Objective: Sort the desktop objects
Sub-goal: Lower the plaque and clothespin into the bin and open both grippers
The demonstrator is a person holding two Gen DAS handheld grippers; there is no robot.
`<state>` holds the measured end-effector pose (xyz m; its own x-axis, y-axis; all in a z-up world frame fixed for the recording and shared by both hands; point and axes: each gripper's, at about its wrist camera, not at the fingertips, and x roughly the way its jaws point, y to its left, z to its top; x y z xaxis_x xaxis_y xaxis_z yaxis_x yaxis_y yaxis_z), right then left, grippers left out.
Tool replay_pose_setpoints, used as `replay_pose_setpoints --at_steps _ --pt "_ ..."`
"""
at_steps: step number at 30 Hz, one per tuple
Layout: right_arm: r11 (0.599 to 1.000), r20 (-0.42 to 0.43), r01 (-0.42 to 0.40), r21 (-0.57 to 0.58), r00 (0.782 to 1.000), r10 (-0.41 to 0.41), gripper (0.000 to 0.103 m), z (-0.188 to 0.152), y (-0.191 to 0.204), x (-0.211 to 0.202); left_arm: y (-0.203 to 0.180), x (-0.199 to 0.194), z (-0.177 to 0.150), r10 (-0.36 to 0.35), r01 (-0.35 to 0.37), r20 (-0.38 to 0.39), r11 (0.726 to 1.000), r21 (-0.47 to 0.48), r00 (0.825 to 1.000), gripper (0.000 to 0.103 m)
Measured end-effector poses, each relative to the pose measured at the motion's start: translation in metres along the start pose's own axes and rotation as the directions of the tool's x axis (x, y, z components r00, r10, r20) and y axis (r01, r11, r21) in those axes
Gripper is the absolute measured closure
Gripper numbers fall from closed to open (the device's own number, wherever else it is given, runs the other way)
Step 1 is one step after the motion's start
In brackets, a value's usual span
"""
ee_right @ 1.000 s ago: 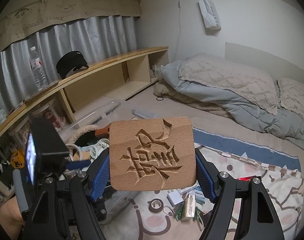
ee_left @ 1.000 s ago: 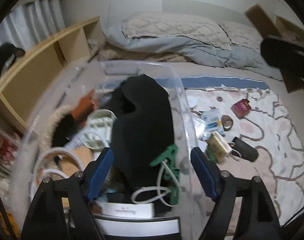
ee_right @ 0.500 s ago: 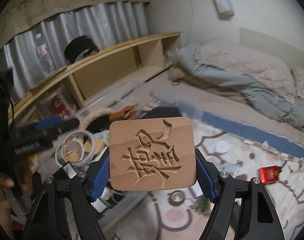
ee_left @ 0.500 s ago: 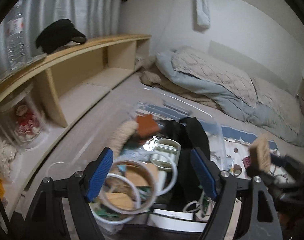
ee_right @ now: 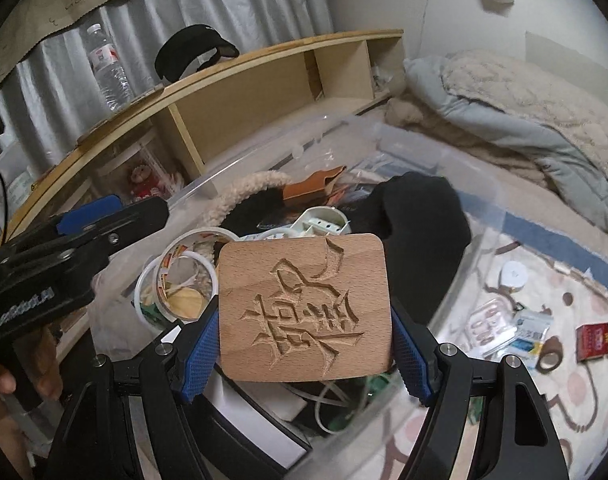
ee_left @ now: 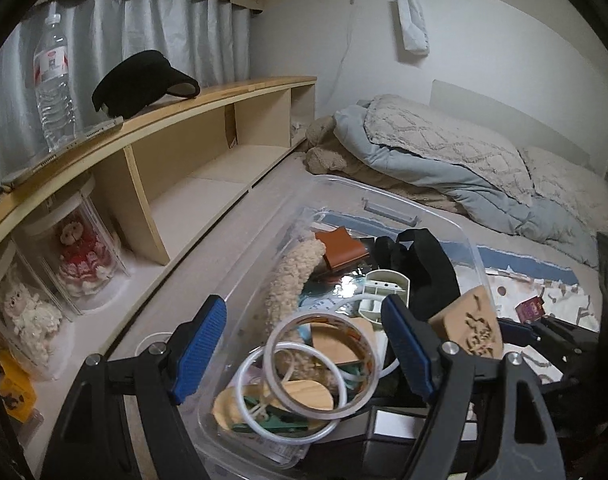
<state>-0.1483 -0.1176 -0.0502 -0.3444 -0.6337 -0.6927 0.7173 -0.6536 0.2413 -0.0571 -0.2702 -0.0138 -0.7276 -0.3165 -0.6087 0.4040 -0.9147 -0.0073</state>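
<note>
The carved wooden block [ee_right: 306, 308] sits squeezed between the blue pads of the right gripper [ee_right: 306, 344], up over the clear plastic bin [ee_right: 484, 196] w/ tape rolls [ee_right: 183, 276] & a black cloth [ee_right: 424, 216] inside. Best way: go low over a free spot, then let go slow so it doesn't tip. Left gripper [ee_left: 304, 344] has its fingers wide apart, nothing in them, near the bin's edge.

Carved wooden block [ee_right: 306, 310] now over clear bin [ee_right: 480, 216].
</note>
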Motion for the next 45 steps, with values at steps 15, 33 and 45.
replay_pose_setpoints --at_steps 15,33,45 --pt "0.970 -0.041 -0.101 0.222 0.993 0.112 0.010 -0.007 -0.004 0.021 0.012 -0.003 -0.004 0.008 -0.008 0.007 1.000 0.007 1.000 0.023" --pt "0.982 -0.133 -0.086 0.167 0.985 0.109 0.037 -0.009 0.007 0.018 0.013 -0.006 -0.005 0.001 -0.001 0.008 1.000 0.008 1.000 0.023" --pt "0.980 0.026 -0.115 0.165 0.993 0.112 0.068 0.005 -0.014 0.019 0.009 -0.004 -0.006 -0.003 0.002 0.004 1.000 0.026 1.000 0.023"
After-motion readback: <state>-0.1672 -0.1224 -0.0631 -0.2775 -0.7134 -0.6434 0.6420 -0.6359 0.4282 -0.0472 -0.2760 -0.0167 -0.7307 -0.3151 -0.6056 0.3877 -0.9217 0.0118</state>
